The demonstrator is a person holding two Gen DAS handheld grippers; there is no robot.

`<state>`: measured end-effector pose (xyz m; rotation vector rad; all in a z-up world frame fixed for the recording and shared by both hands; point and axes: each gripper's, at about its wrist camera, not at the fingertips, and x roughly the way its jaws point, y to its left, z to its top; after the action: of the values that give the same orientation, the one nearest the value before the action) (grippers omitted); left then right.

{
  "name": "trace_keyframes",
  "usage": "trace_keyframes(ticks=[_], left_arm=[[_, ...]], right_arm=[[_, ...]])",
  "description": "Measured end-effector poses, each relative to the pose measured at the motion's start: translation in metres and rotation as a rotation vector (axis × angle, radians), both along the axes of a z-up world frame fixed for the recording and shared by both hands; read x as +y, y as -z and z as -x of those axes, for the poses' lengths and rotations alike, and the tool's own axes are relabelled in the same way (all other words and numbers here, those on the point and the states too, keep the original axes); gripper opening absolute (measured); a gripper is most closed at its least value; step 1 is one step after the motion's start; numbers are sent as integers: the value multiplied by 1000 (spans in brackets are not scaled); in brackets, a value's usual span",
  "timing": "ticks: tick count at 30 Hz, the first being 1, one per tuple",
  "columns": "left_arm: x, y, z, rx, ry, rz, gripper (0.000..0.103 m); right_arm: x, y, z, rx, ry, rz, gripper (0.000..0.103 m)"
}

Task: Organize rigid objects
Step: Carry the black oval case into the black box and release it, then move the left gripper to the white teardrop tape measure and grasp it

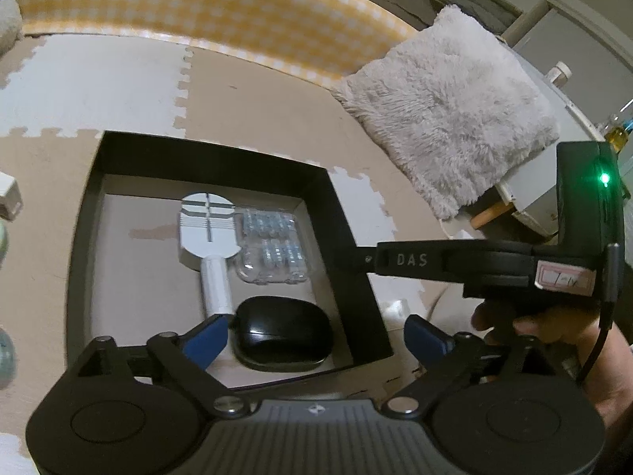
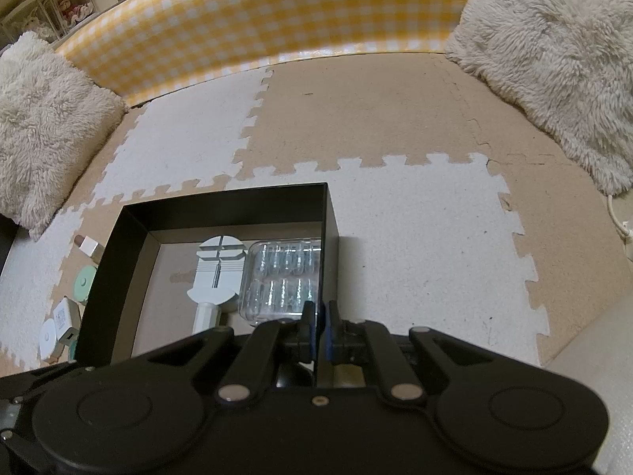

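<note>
Hovering our left gripper point(image 1: 316, 332) low over the near end of the black box point(image 1: 95, 213), we are keeping its blue-padded jaws spread wide with nothing between them, while the black mouse point(image 1: 283, 332) is lying on the box floor just ahead, between the two pads and nearer the left one. Our right gripper point(image 2: 319, 330) is pinching the right-hand wall of that same box, its jaws drawn together on the thin black edge, which looks to us like steadying the box. Inside, we are seeing three things already lying on the floor: the mouse nearest us, a white tool point(image 1: 209, 233) with a round head and a handle running back toward our left gripper, and a clear plastic case point(image 1: 271, 245) just beside the tool's head on its right. The mouse's long axis is running roughly across our left gripper's line, so we judge it as already placed and released. What the coming move turns on, as we read it, is the loose clutter outside the box on its left: a small white cube point(image 2: 90, 246), a mint-green round piece point(image 2: 84, 279) and a white adapter point(image 2: 63, 318) are sitting on the foam mat point(image 2: 415, 257) beyond the left wall, so our left gripper is the nearer one and would have to swing leftward over that wall.
</note>
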<state>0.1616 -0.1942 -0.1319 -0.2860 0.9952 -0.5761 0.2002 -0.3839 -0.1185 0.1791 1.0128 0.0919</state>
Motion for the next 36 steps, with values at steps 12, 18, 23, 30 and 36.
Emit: trace_keyframes(ticks=[12, 18, 23, 30, 36], left_arm=[[3, -24, 19, -65, 19, -96, 103], [9, -30, 33, -95, 44, -165, 103], [27, -35, 43, -127, 51, -226, 103], [68, -50, 43, -192, 22, -298, 103], [108, -61, 30, -236, -29, -357, 103]], right_arm=[[1, 0, 2, 6, -6, -3, 5], [-2, 1, 2, 6, -2, -20, 5], [-2, 1, 2, 7, 0, -24, 6], [-2, 1, 2, 7, 1, -22, 5], [-2, 1, 2, 7, 0, -22, 5]])
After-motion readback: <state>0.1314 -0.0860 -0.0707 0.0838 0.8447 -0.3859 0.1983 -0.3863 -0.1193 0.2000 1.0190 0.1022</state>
